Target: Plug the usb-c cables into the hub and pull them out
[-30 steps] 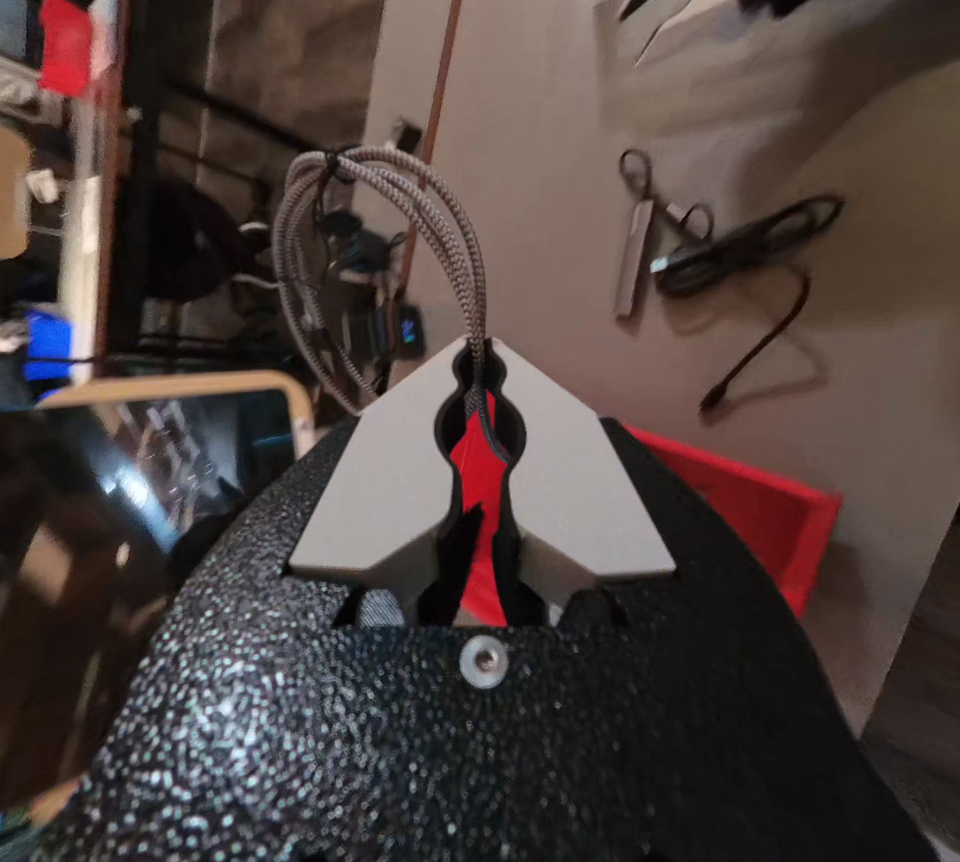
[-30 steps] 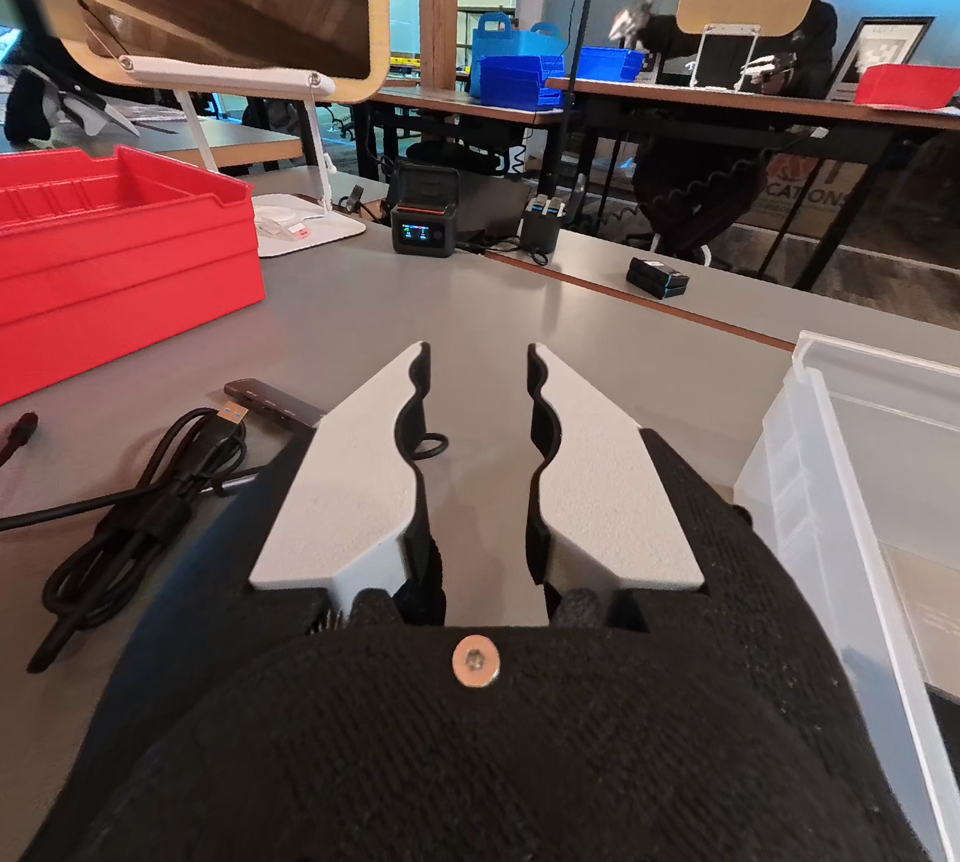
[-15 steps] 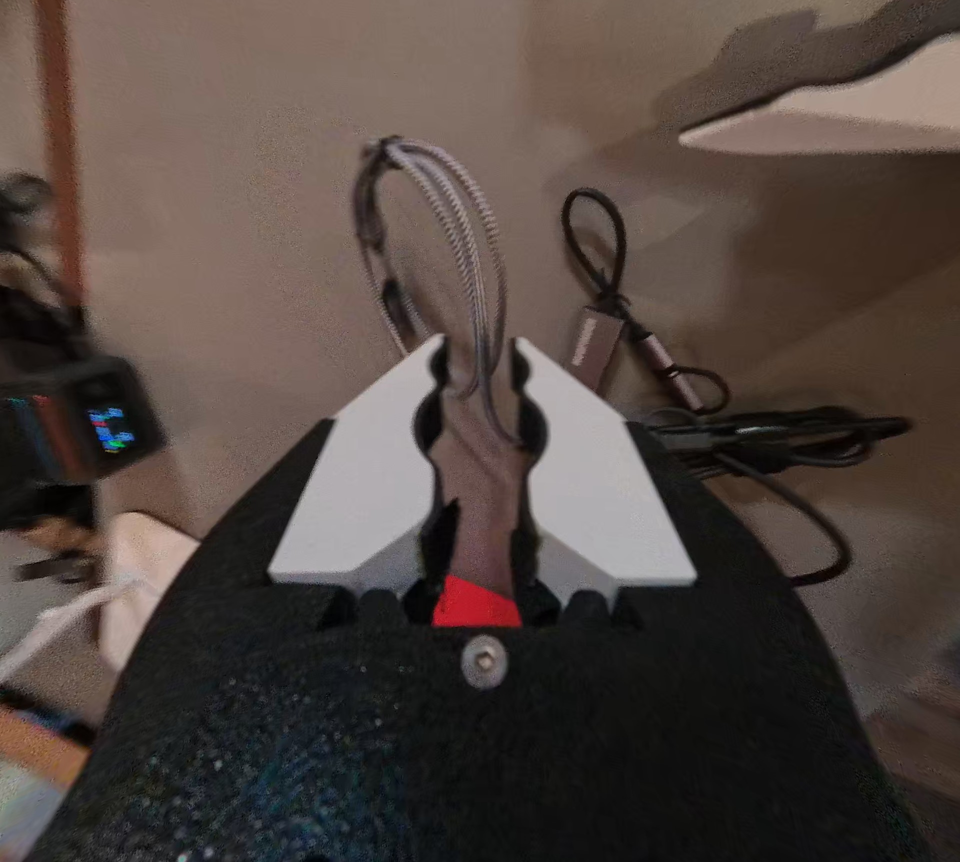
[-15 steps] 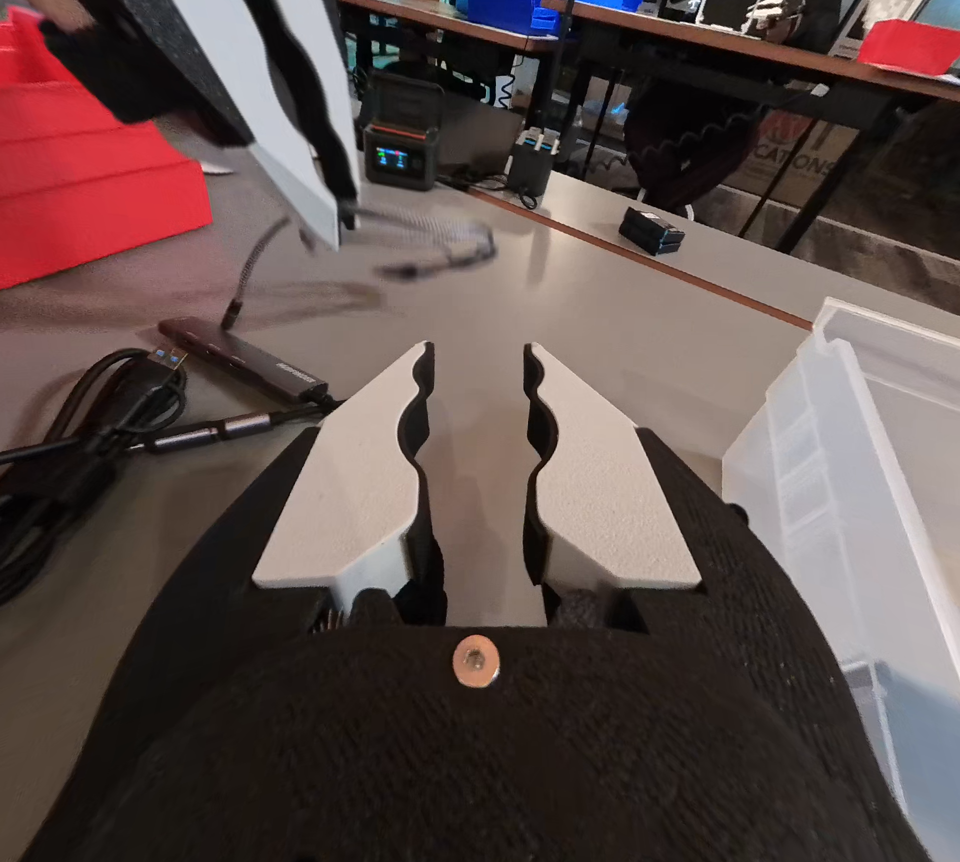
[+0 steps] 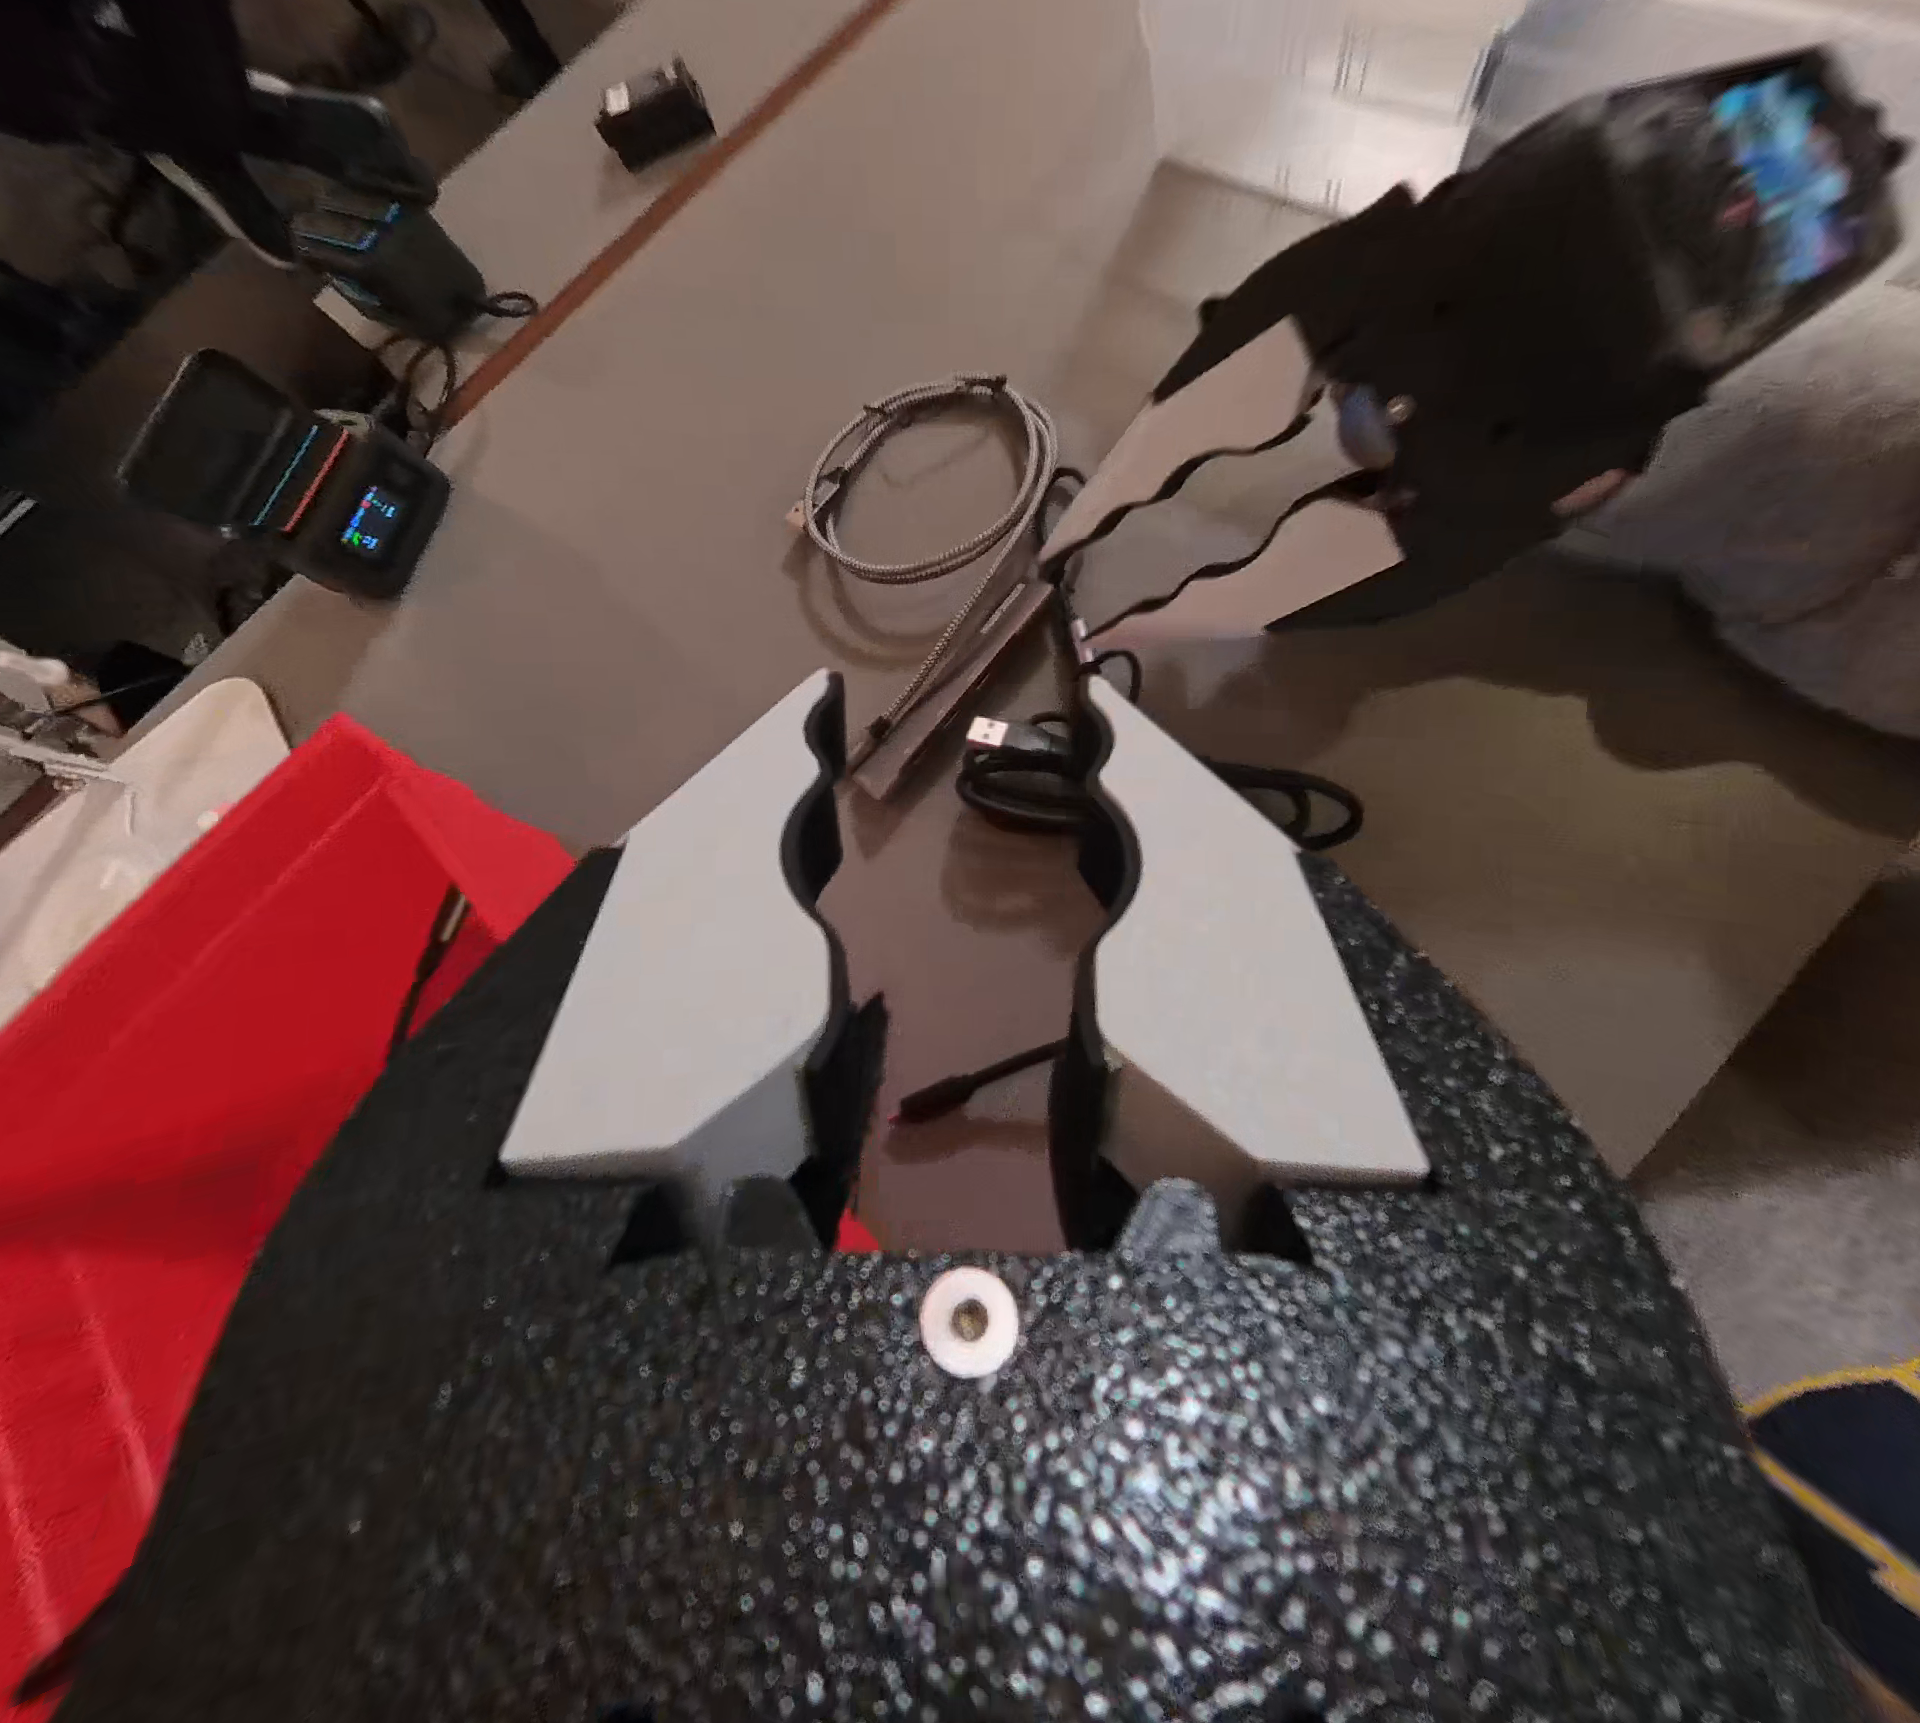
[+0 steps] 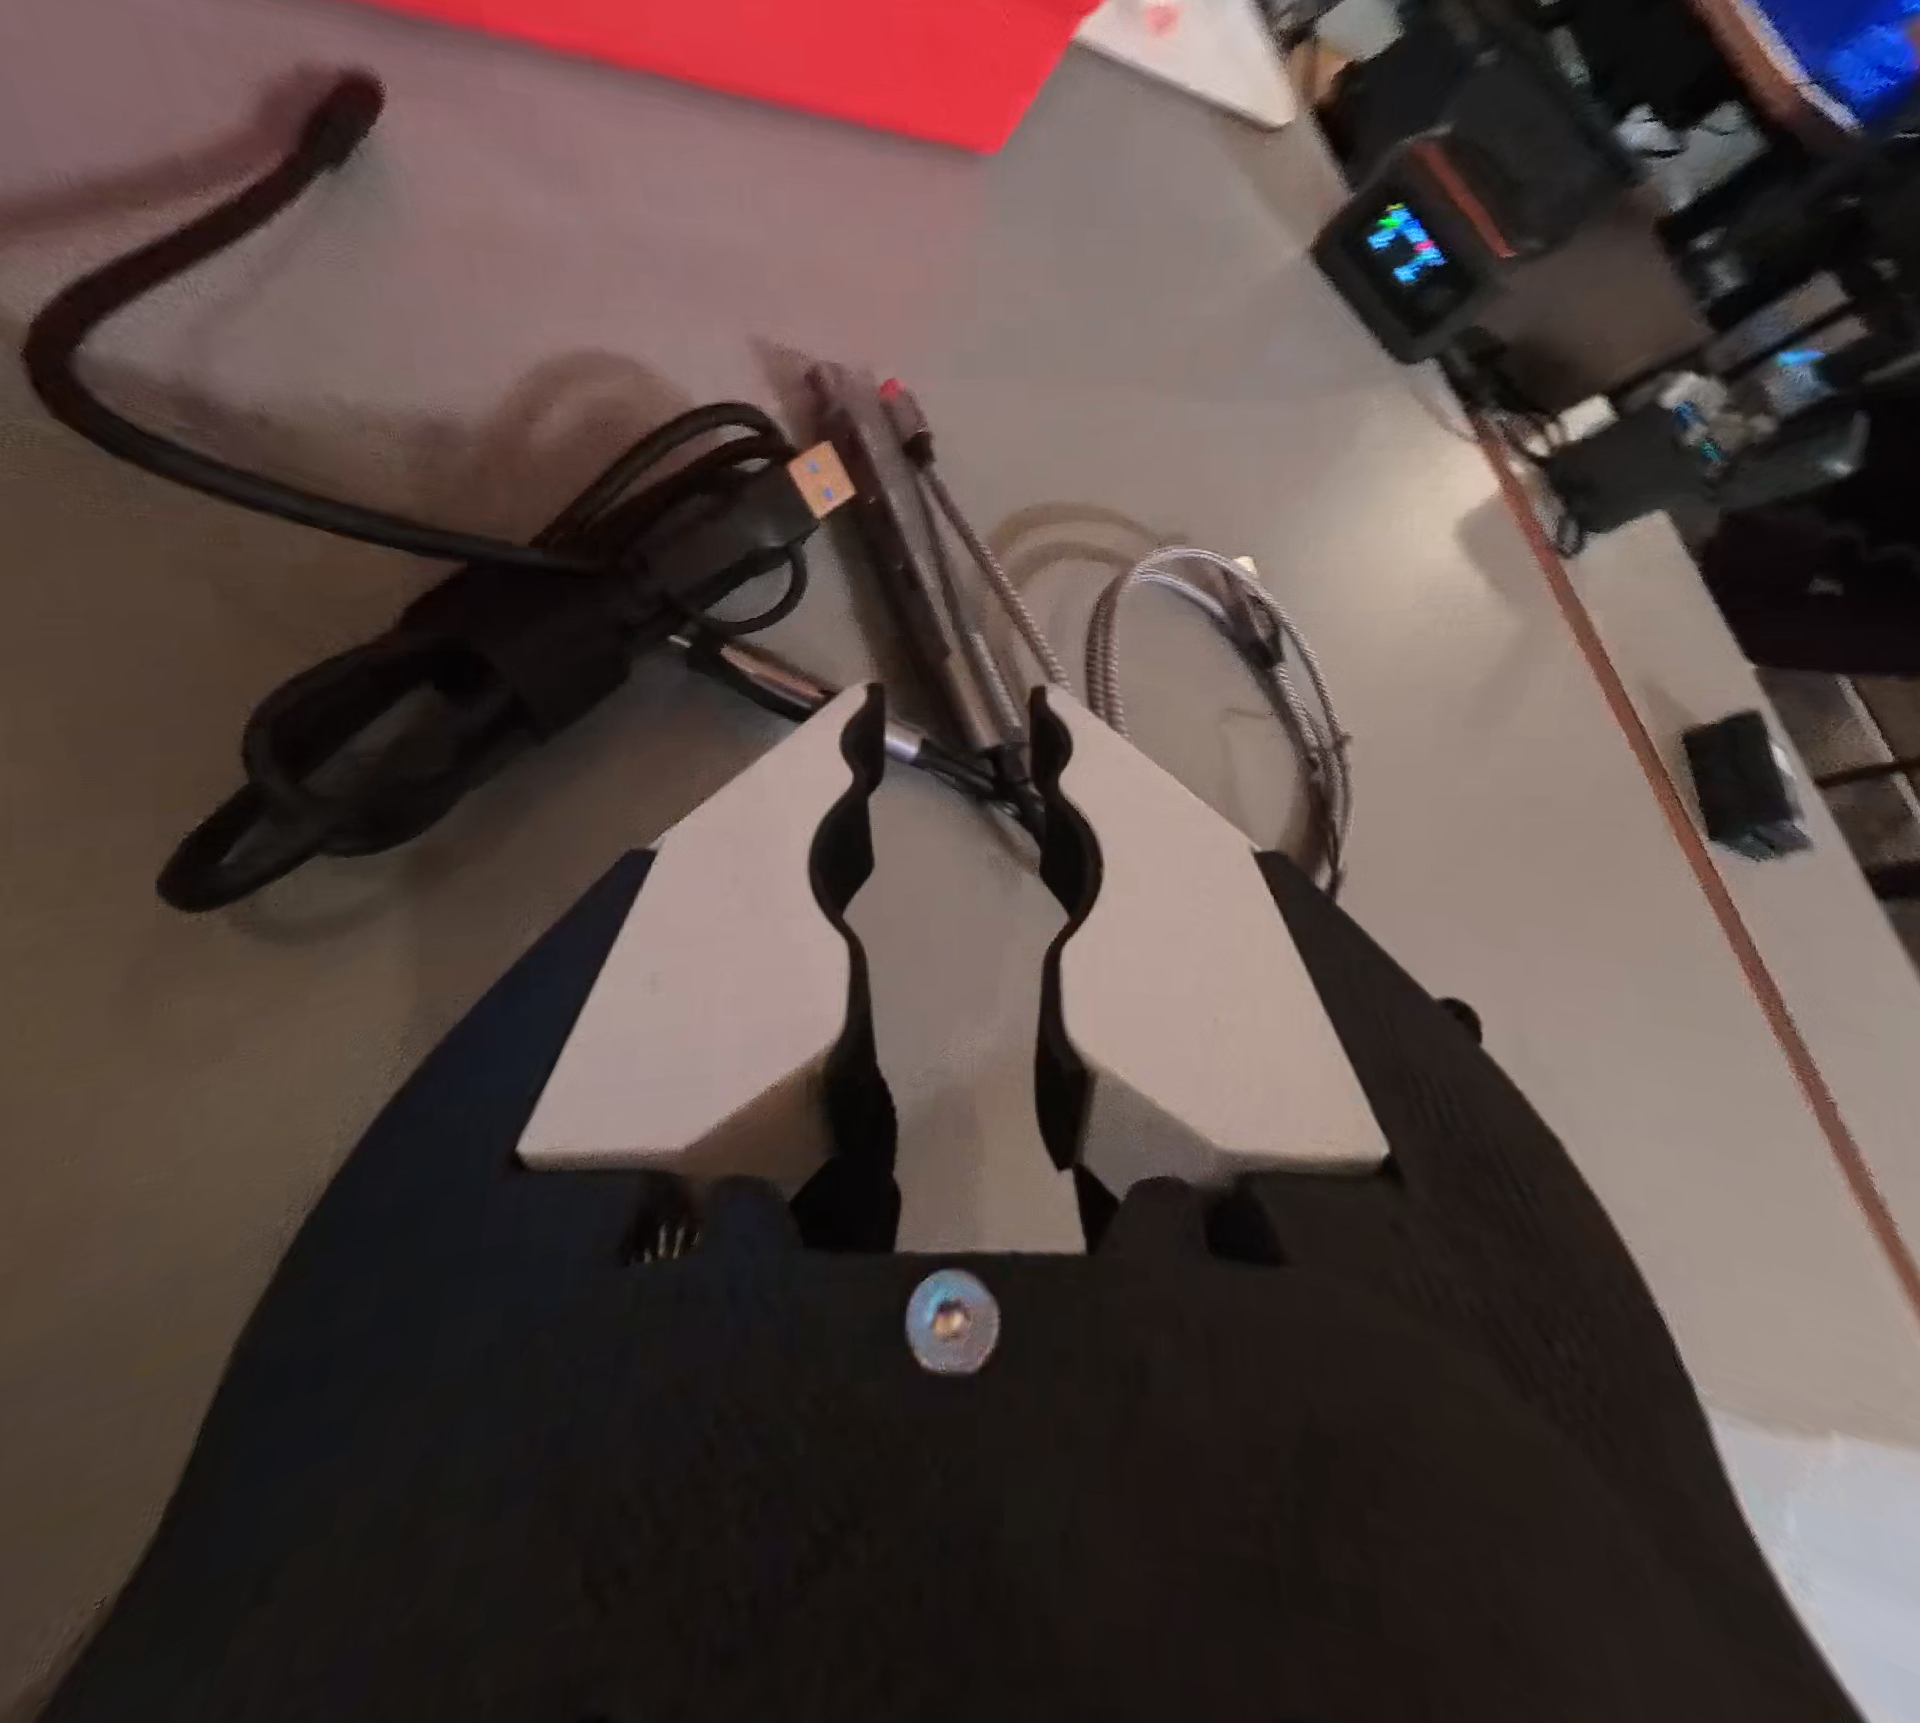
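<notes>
Our left gripper hangs above the table with its jaws spread wide and nothing between them. Our right gripper tilts down toward the table, jaws parted and empty; seen from the left wrist view, its fingertips sit low, near the surface.

braided cable woven grey | hub matt metal | table smooth

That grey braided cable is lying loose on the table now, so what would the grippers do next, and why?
Probably the right gripper, open, eases forward and closes on the hub to steady it. The braided cable lies beside the hub, and the left gripper is open and empty.
</notes>
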A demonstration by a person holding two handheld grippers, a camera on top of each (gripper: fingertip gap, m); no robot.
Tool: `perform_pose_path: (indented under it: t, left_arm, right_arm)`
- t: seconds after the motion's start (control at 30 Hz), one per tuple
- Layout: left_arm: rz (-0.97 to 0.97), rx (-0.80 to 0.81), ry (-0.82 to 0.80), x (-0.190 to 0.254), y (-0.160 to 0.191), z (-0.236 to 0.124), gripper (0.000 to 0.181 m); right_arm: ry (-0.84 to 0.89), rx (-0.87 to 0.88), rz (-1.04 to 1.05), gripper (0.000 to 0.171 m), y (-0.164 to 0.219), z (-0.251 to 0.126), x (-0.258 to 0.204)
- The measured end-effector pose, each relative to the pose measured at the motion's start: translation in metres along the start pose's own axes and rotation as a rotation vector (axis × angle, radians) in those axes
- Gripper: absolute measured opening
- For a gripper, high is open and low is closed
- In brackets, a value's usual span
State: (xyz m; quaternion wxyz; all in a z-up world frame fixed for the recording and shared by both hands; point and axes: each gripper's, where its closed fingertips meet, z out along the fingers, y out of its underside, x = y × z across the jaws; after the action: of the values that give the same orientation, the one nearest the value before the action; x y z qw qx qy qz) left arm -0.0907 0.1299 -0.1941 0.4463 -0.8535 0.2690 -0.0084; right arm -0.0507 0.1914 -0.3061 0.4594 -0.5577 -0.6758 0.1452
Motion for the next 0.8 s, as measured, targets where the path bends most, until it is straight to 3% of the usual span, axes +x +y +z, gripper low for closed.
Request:
perform_pose_path:
  t: [0.03, 0.3, 0.47, 0.57, 0.73, 0.8]
  left_arm:
    - [-0.019, 0.036, -0.007, 0.001, 0.003, -0.003, 0.039]
    - [-0.082, 0.121, 0.041, 0.017, 0.025, -0.012, 0.032]
    - [-0.096, 0.139, 0.055, 0.017, 0.034, -0.012, 0.033]
    - [-0.075, 0.153, 0.045, 0.018, 0.038, -0.008, 0.041]
    - [0.053, 0.193, 0.033, 0.019, 0.032, -0.001, 0.085]
    - [0.113, 0.204, 0.068, 0.027, 0.027, -0.001, 0.081]
  right_arm:
    - [-0.007, -0.036, -0.048, 0.026, 0.001, 0.006, 0.0]
    - [-0.128, -0.303, -0.251, 0.02, 0.015, 0.037, 0.002]
    - [-0.145, -0.318, -0.251, 0.008, 0.017, 0.033, 0.008]
    - [-0.205, -0.199, -0.115, 0.008, 0.002, 0.011, 0.007]
    - [-0.432, 0.101, -0.034, 0.007, -0.045, -0.049, -0.018]
    - [-0.537, 0.198, -0.045, 0.007, -0.061, -0.073, -0.032]
